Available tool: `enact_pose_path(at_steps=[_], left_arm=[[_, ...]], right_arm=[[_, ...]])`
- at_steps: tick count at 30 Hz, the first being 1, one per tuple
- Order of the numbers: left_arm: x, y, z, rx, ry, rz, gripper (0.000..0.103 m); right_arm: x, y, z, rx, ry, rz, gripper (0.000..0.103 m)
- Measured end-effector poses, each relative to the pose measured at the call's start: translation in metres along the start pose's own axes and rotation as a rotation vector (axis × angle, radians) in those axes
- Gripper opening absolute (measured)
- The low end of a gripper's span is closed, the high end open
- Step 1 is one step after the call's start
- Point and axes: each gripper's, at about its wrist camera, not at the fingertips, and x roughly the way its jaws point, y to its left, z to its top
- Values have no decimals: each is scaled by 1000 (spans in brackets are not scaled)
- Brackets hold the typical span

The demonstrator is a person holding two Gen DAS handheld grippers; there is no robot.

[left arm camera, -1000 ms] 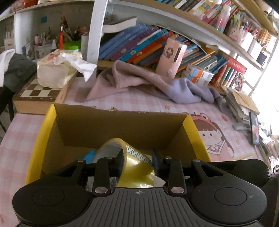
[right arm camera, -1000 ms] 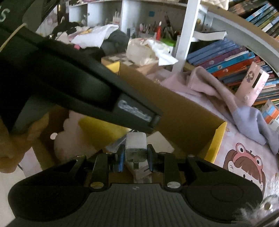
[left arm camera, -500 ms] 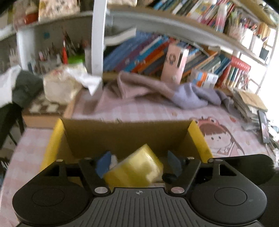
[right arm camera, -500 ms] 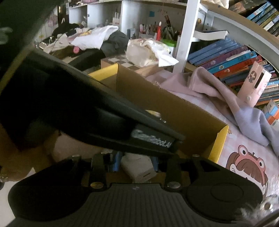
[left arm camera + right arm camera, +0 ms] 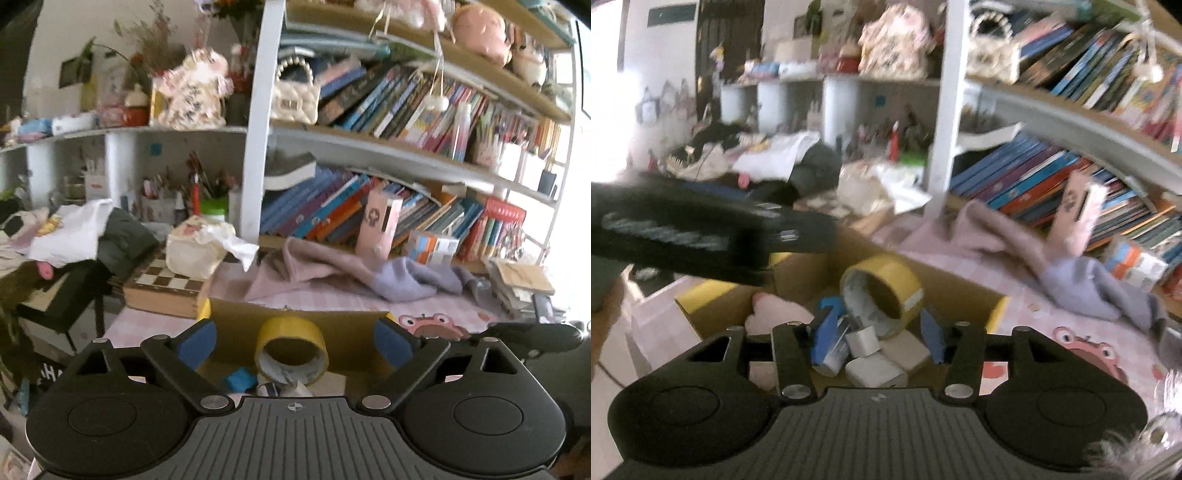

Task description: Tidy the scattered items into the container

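Both grippers, left (image 5: pixel 293 341) wide and right (image 5: pixel 877 332) narrower, have just been opening, empty, above the box (image 5: pixel 964 291) holding tape (image 5: pixel 882 290); lettering on the left gripper is blurred, unreadable.

open cardboard box (image 5: pixel 964 291) with yellow flap edges on pink checked tablecloth. inside: yellow tape roll (image 5: pixel 882 291) tilted on edge against the far wall, hole facing camera; white charger cube (image 5: pixel 862 341), white blocks, blue item (image 5: pixel 240 380), pink soft thing (image 5: pixel 775 314).

The left gripper (image 5: pixel 713 236) crosses the right view blurred (lettering unreadable), hiding the box's (image 5: pixel 960 291) far corner.
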Motion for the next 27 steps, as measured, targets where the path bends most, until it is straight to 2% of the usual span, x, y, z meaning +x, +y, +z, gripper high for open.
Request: enact_pose_path(at_steps=[12,17,20,27], left_arm=[[-99,-18,-40,-28,-56,14,97],[-132,-30,-63,4,-75,35,99],[-143,-40,-78,43,-66,43,99],[-156,-63,-109,110,-2,34,100]], right_arm=[[-108,18,-30,51,-112,-86,50],[-147,32,-55,65,-139,-145,57],[-166,43,-74,64,-136,-206,64],[-197,54,-120,119,-86,-299,69]])
